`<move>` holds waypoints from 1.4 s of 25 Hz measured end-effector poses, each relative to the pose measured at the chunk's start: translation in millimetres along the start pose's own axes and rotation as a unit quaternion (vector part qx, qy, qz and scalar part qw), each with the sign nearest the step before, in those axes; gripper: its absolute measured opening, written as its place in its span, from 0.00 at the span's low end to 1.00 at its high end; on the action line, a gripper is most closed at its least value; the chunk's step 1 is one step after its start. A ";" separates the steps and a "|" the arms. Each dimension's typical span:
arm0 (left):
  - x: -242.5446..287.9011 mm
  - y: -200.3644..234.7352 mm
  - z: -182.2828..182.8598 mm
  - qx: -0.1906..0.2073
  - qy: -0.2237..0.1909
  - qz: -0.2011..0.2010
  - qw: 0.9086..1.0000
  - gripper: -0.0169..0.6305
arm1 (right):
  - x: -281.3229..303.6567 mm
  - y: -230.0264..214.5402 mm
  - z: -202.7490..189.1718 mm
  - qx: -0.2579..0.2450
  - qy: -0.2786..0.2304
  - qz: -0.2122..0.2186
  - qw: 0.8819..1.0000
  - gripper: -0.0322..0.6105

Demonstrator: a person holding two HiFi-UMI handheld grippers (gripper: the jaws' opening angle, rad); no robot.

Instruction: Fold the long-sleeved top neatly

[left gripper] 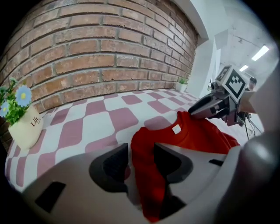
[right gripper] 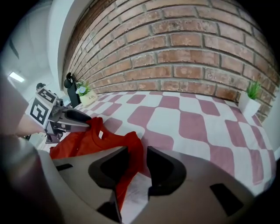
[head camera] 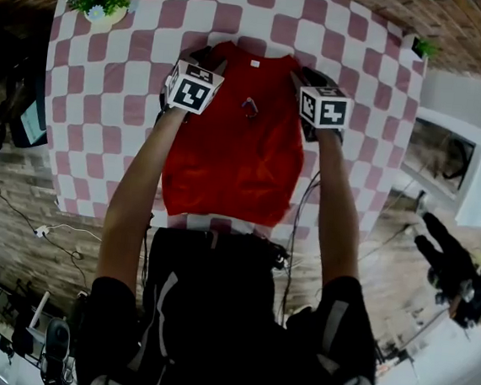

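Top: the red long-sleeved top lies flat on the checked surface, collar at the far end and hem at the near edge just in front of me.
Left tool: jaws apart, with the top's left shoulder edge lying loose between them, not pinched.
Right tool: jaws apart too, straddling the right shoulder edge; I see surface showing beside the cloth in the gap.
Done so far: I see no sleeve sticking out on either side, so I judge both are already folded in; the body reads as a tidy narrow rectangle.
Left to do: it still lies full length, so I reckon the fold bringing hem and collar together remains, then smoothing.
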State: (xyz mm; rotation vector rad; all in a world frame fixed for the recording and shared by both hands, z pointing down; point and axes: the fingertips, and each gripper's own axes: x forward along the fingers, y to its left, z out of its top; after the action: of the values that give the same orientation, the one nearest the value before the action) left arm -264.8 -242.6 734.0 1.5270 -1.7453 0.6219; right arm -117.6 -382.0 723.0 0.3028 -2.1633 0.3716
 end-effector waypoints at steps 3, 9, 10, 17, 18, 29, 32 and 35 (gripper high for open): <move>1.3 -2.0 -3.4 0.000 0.004 -0.012 1.000 0.26 | 5.9 -0.6 -4.2 -0.006 0.014 0.007 1.000 0.24; 0.7 0.6 -4.2 0.011 0.002 -0.017 1.000 0.10 | 7.8 -2.2 -7.8 -0.013 0.025 0.009 1.000 0.14; 0.6 2.3 -4.4 0.009 -0.001 -0.018 1.000 0.09 | 6.9 -3.2 -6.7 -0.016 0.023 0.006 1.000 0.11; -6.9 11.5 8.6 0.027 -0.017 -0.027 0.999 0.08 | 3.8 -12.6 0.3 -0.037 0.015 -0.010 0.999 0.10; -6.9 12.6 10.2 0.030 -0.019 -0.027 0.999 0.08 | 4.5 -14.1 1.6 -0.040 0.013 -0.013 0.999 0.10; -45.9 17.2 55.4 0.055 -0.086 -0.023 0.995 0.08 | -37.7 -6.8 51.1 -0.062 -0.057 -0.044 0.996 0.10; -69.3 9.6 61.7 0.064 -0.105 -0.033 0.992 0.08 | -59.8 1.3 53.5 -0.061 -0.074 -0.056 0.994 0.10; -94.2 0.3 66.9 0.078 -0.124 -0.043 0.988 0.08 | -84.1 6.1 53.0 -0.058 -0.090 -0.074 0.991 0.09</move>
State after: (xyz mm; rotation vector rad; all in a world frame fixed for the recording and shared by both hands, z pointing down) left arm -275.5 -234.0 619.4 1.8438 -1.8367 0.5561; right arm -111.1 -389.4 623.9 0.4439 -2.3110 0.1381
